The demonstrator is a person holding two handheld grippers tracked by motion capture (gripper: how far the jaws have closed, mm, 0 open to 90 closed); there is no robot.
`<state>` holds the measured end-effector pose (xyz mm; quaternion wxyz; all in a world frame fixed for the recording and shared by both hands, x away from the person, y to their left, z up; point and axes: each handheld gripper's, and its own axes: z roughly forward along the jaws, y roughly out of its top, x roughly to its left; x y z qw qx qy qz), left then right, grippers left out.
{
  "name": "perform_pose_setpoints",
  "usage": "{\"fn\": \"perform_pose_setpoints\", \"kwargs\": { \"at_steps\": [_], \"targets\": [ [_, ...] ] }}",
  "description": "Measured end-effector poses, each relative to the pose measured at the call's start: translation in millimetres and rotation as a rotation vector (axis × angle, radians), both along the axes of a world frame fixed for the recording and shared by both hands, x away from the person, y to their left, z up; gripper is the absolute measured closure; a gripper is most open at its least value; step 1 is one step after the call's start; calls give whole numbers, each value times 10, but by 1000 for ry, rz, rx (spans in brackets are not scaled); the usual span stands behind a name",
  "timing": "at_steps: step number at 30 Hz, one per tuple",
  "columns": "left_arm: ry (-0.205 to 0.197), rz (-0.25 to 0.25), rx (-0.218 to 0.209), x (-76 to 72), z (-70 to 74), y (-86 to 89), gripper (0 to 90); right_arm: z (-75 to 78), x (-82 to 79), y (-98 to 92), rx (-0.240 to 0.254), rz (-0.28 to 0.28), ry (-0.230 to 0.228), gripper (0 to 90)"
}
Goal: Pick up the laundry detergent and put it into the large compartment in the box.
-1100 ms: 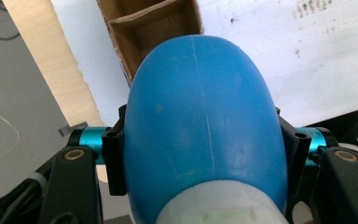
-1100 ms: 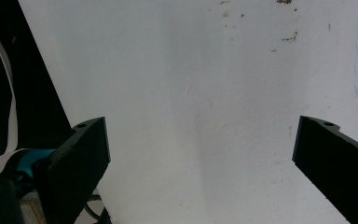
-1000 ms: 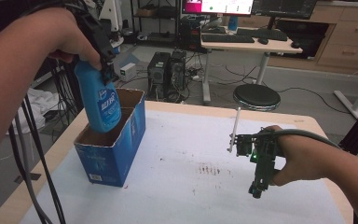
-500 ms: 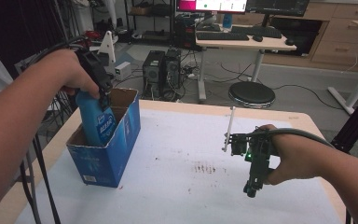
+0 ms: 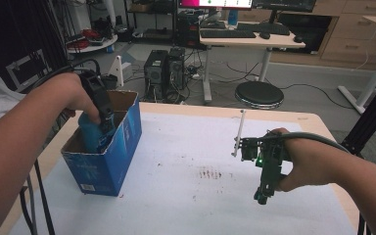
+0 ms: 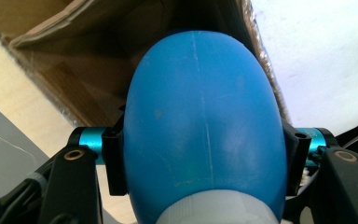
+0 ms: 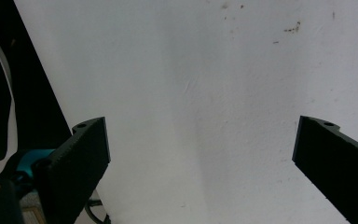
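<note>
A blue plastic bottle (image 6: 200,126) with a white cap sits gripped between the two black jaws of the left gripper (image 6: 200,161), which press against its rounded sides just above the cap, so the jaws are closed onto the bottle as far as its body allows. Seen from the high view, the bottle (image 5: 92,133) is lowered partway into an open blue cardboard box (image 5: 108,156), its upper part hidden by the left gripper (image 5: 103,115) and the person's left hand (image 5: 71,93) wrapped around the handle. In the left gripper view the bottle's far end points into the brown interior of the box (image 6: 74,56), whose torn corrugated rim runs past on either side (the bottle's label cannot be read). The box stands on the left part of the white-covered table (image 5: 191,147), near its left edge, with a black cable looping from the gripper over the forearm. Well apart, on the right side of the table, the person's right hand (image 5: 301,164) holds the right gripper (image 5: 263,196) pointing down at the tabletop, a green light glowing on its body and a thin white rod rising beside it. In the right gripper view its jaws stand wide apart with nothing between them, over the bare white surface (image 7: 200,116). A few small reddish-brown stains (image 5: 209,173) mark the cover between the box and the right gripper.
</note>
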<state>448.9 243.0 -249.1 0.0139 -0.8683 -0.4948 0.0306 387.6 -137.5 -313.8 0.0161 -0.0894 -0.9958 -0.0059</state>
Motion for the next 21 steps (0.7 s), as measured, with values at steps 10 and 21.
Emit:
{"fn": "perform_pose_setpoints", "kwargs": {
  "at_steps": [10, 21],
  "targets": [
    [-34, -217, 43, -53, -145, 1, 371, -15, 0, 7, 2, 1, 0, 29],
    [-30, -333, 44, -74, -295, -4, 371, -33, 0, 31, -6, -1, 5, 29]
  ]
}}
